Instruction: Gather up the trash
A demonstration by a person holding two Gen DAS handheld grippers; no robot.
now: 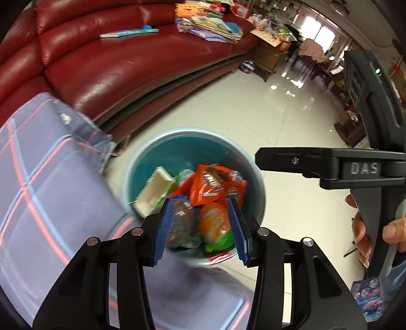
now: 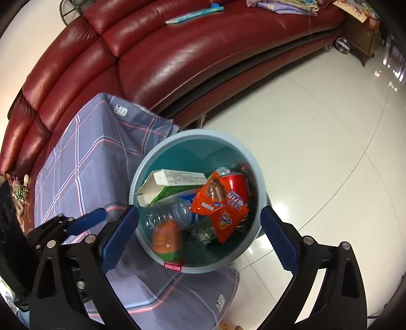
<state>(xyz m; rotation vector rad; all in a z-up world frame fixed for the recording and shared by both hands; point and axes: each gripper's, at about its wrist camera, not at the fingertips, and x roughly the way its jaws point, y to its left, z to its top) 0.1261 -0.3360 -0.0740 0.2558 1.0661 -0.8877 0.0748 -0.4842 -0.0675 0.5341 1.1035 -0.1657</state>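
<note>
Wrappers (image 2: 220, 210) in the bin (image 2: 152, 162) look light and crinkly, best pinched by an edge; both grippers' jaws stand released.

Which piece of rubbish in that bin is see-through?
The plastic bottle, lying on its side in the blue bin. The white carton and orange wrappers beside it are opaque.

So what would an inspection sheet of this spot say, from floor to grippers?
Surface: glossy white tiled floor; checked cloth beside the teal bin.
Job's things: the teal bin holds a white box, clear bottle, orange wrappers, red can, blurred orange packet.
Clutter: book and paper pile on the red sofa.
Grippers: left gripper partly open, empty; right gripper wide open, empty, aimed at the teal bin.
Cables: nothing seen.
Surroundings: living room, bright windows far off.
</note>
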